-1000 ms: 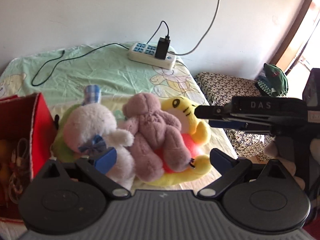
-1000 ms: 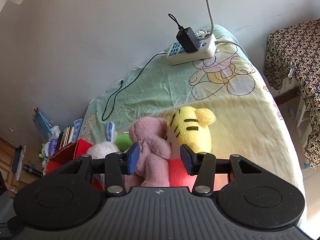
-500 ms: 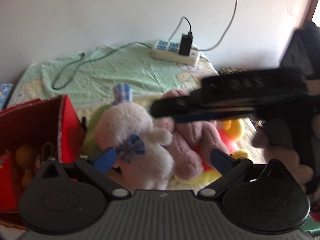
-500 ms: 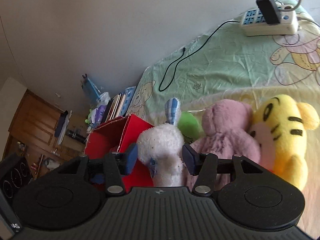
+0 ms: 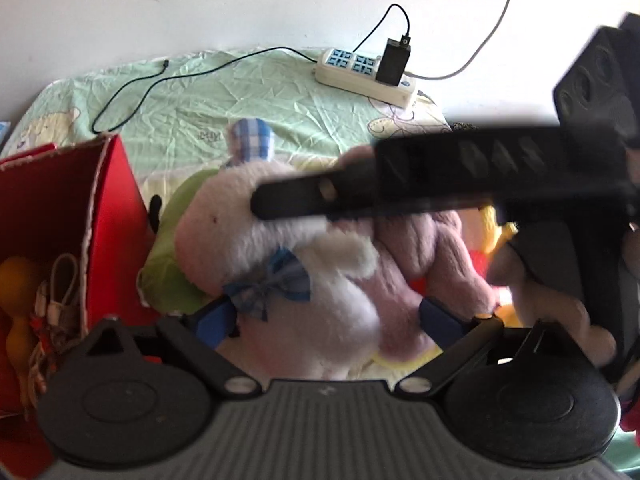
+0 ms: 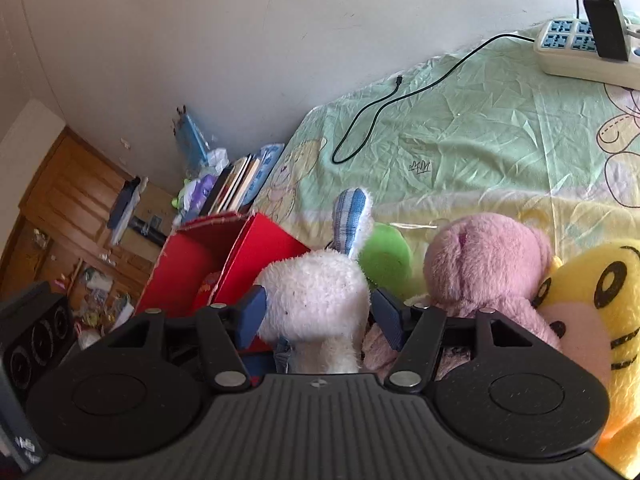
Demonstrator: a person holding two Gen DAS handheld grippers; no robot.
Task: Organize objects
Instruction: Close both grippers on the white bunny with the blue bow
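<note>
Right wrist view: the right gripper sits with its two blue-padded fingers spread wide on either side of the head of a fluffy white plush rabbit with a blue checked ear and bow tie, not pinching it; the pads look just beside the fur, though real contact cannot be told. The rabbit sits on a pale green cartoon-print bedsheet, directly beside an open red cardboard box, with a lime-green plush behind it and a dusty-pink plush bear on the side away from the box; a yellow striped tiger plush lies beyond the bear. In the left wrist view the left gripper is also spread open, its pads flanking the rabbit's lower body, while the other tool crosses as a dark blur over the rabbit's head. The rabbit sits roughly upright, its long axis running from bottom to ear tip, the checked ear pointing up and toward the wall, its bow-tied front facing the left camera. It should be light, soft and squashy, not fragile; the fur will compress and may slip, so a firm squeeze across the head or neck seems the best hold before lifting it toward the box.
</note>
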